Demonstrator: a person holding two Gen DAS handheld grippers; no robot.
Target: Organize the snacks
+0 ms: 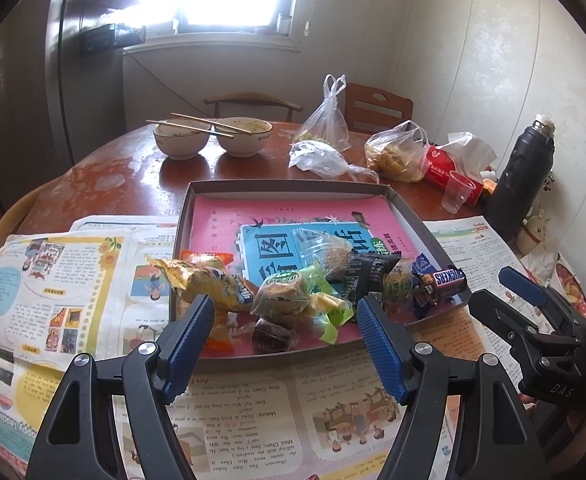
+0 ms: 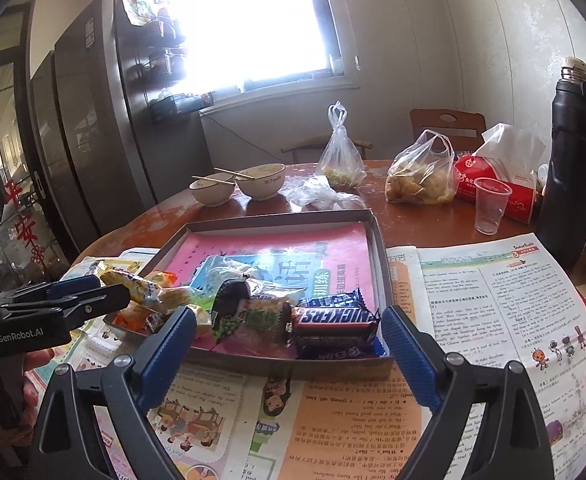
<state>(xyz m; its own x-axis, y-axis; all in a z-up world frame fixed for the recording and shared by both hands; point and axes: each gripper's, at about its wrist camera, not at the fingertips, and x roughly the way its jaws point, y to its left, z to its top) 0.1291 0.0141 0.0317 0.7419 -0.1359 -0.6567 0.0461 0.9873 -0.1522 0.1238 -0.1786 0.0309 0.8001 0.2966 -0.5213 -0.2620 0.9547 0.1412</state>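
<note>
A shallow grey tray (image 1: 289,186) lined with a pink book holds a heap of snacks along its near edge: a yellow packet (image 1: 205,280), a green-wrapped cake (image 1: 289,292), a black packet (image 1: 365,272) and a Snickers bar (image 1: 445,280). My left gripper (image 1: 285,308) hovers open over the tray's near left corner, its pads apart from the cake. My right gripper (image 2: 289,316) stands open before the Snickers bar (image 2: 333,316) and a blue bar (image 2: 341,354), touching neither. Each gripper also shows in the other view: right gripper (image 1: 493,286), left gripper (image 2: 113,286).
Newspapers (image 2: 473,300) cover the near half of the round wooden table. Behind the tray stand two bowls with chopsticks (image 1: 209,136), plastic food bags (image 1: 397,152), a red tissue pack (image 2: 493,184), a clear cup (image 2: 491,204) and a black flask (image 2: 573,160). Chairs and a fridge stand beyond.
</note>
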